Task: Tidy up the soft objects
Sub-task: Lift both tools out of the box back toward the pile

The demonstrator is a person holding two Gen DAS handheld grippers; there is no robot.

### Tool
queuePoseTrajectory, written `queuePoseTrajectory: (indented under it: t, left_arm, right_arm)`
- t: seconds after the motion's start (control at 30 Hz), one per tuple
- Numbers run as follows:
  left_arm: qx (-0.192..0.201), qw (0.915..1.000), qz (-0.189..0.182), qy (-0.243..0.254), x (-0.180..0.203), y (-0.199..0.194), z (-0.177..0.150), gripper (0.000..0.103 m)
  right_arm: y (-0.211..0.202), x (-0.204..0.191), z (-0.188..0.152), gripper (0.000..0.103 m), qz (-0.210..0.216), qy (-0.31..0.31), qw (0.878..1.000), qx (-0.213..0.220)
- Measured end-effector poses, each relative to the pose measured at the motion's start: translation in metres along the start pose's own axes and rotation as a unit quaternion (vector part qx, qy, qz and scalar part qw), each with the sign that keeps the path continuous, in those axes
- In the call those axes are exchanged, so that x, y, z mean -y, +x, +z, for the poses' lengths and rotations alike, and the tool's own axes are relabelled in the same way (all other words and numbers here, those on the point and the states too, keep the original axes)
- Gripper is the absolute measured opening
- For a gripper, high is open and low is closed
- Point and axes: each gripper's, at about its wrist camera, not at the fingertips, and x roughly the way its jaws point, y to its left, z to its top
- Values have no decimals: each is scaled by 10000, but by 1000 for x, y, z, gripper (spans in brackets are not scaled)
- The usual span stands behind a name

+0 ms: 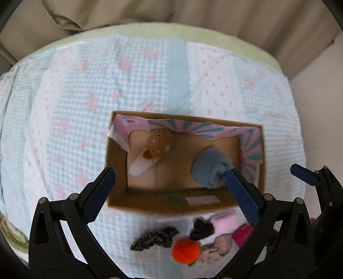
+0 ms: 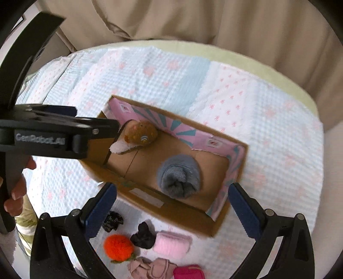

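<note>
A quilted blanket (image 1: 90, 90) in pale blue gingham and white panels with pink flowers fills most of both views, spread over a bed, with beige cushions (image 2: 193, 19) along the top of each frame. One open cardboard box (image 1: 116, 171), lined along its far and right walls with pink-and-teal paper, sits on the blanket in the middle of each view. Inside it lie two soft things: one rolled blue-grey towel (image 2: 179, 178) toward the right end, and one brown plush toy (image 1: 159, 143) at the far left corner, resting on a white fuzzy strip. Below the box, near the bottom edge, a loose group waits on the blanket: one pink fluffy roll (image 2: 172, 242), one beige crumpled cloth (image 2: 150, 268), one magenta item (image 2: 189, 272) cut off by the frame, one orange plush fruit (image 2: 118, 247) with a green leaf, and three dark pieces, two small black ones (image 2: 143, 236) and, in the left wrist view, one longer dark scrunchie-like piece (image 1: 154, 238). The left hand-held gripper (image 1: 171, 193) hangs over the near wall of the box with its two blue-padded fingers spread wide, pinching nothing. The right hand-held gripper (image 2: 171, 206) hovers likewise above the box, fingers spread apart and empty.
</note>
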Motion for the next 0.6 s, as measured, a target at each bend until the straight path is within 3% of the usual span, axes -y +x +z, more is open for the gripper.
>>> queuePoseTrajectory:
  t: [0.33, 0.6]
  left_arm:
    - [924, 9955, -8, -197, -7, -119, -60, 103]
    - [1682, 9852, 206, -248, -4, -202, -136, 103]
  right_arm:
    - [-105, -11, -26, 103, -212, 400, 9968, 652]
    - [-186, -9, -81, 103, -577, 1156, 9830, 1307]
